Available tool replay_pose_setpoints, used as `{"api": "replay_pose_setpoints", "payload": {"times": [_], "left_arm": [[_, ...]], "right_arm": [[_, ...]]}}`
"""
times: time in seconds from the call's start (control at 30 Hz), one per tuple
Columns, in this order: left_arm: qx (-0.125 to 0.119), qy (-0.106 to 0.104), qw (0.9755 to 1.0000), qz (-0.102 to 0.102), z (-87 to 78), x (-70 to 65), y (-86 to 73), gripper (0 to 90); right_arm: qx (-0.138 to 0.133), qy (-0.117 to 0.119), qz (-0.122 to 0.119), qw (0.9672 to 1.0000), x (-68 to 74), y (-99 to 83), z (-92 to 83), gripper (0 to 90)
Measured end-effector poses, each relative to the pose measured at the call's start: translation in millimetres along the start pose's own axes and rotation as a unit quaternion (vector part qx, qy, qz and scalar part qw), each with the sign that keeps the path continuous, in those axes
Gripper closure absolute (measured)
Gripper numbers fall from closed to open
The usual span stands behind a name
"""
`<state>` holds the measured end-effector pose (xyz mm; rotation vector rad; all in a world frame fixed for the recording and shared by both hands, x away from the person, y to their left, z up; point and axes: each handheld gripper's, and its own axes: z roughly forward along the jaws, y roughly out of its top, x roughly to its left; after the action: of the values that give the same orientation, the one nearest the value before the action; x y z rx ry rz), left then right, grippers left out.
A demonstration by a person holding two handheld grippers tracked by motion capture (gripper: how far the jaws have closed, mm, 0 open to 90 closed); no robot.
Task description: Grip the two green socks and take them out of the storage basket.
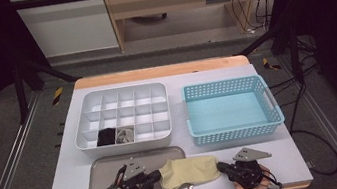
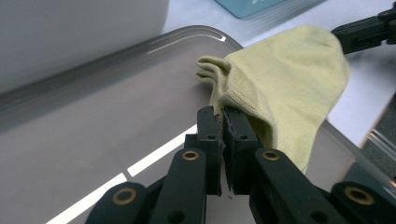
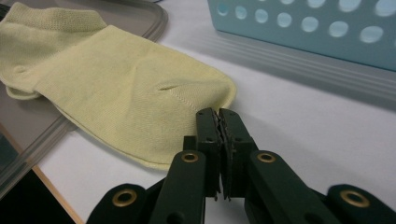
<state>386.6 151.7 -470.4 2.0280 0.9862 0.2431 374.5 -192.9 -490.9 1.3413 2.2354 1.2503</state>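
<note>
High view: both hands come in from the near edge, the left gripper (image 1: 156, 176) and right gripper (image 1: 221, 168) pointing inward at a pale yellow sock (image 1: 189, 171). The left jaws pinch its cuff; the right jaws are closed beside its toe, apparently gripping nothing. The divided white box (image 1: 125, 142) holds two folded items; the blue basket (image 1: 235, 132) is empty. The sock lies crosswise, cuff on the clear tray (image 1: 133, 159), toe on the table (image 1: 289, 155)

Tray's (image 1: 98, 171) near edge cut off
</note>
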Motion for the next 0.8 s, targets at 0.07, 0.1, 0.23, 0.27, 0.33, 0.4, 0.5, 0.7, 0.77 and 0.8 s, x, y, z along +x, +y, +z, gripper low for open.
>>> {"api": "replay_pose_setpoints", "payload": {"times": [0.07, 0.1, 0.23, 0.27, 0.33, 0.4, 0.5, 0.7, 0.77, 0.8], "left_arm": [[0.005, 0.004, 1.0000, 0.001, 4.0, 1.6, -0.2, 85.2], [0.005, 0.006, 1.0000, 0.000, 6.2, 2.1, -0.5, 85.2], [0.003, 0.012, 0.9999, -0.007, 8.1, 6.1, -1.3, 83.0], [-0.002, 0.013, 0.9999, -0.010, 5.8, 7.6, -1.0, 81.6], [-0.014, 0.014, 0.9996, -0.018, -1.6, 10.7, 0.0, 79.8], [-0.027, 0.011, 0.9992, -0.028, -10.0, 14.0, 1.4, 78.9], [-0.044, 0.002, 0.9985, -0.033, -20.0, 14.1, 6.0, 78.8], [-0.049, -0.016, 0.9984, -0.024, -16.1, 5.7, 13.1, 75.9], [-0.047, -0.017, 0.9984, -0.028, -12.2, 4.9, 13.8, 75.1], [-0.046, -0.019, 0.9983, -0.029, -10.5, 4.8, 14.1, 75.1]], "right_arm": [[0.001, 0.001, 0.003, 1.0000, -0.6, 0.5, 0.8, 87.3], [0.000, -0.001, -0.001, 1.0000, -0.9, 0.7, 1.4, 86.8], [-0.008, -0.006, -0.001, 0.9999, -0.6, 1.1, -0.5, 81.8], [-0.015, -0.008, -0.005, 0.9998, -1.2, 1.7, -1.7, 81.1], [-0.030, -0.009, -0.006, 0.9995, -1.4, 3.3, -6.1, 80.2], [-0.041, -0.008, -0.009, 0.9991, -0.5, 5.4, -10.3, 79.1], [-0.051, -0.002, -0.015, 0.9986, 3.1, 7.4, -11.9, 78.5], [-0.063, 0.021, -0.029, 0.9974, 11.6, 11.8, -4.6, 76.7], [-0.066, 0.026, -0.037, 0.9968, 14.5, 14.9, -0.5, 78.3], [-0.063, 0.028, -0.040, 0.9968, 16.0, 16.5, 2.2, 79.4]]}}
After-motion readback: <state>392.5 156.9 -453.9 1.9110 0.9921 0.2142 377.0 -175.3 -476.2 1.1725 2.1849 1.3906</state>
